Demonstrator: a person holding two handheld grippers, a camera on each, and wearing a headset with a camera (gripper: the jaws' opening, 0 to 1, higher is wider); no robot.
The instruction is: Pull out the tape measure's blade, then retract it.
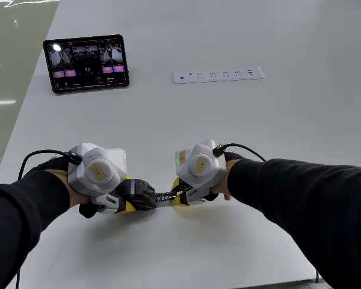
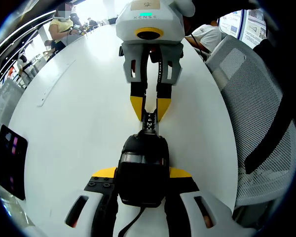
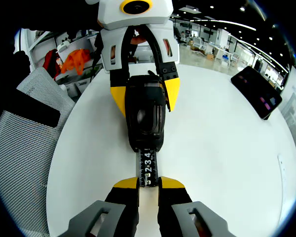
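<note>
On the white table (image 1: 240, 120), the left gripper (image 2: 143, 174) has its fingers clamped on the black tape measure (image 2: 143, 148), while the right gripper (image 3: 149, 183) fingers pinch the short exposed blade (image 3: 148, 165).

Black numerals 2, 3 and 4 stand on the tape blade (image 3: 148, 165), rising toward twelve o'clock in the right gripper view.
</note>
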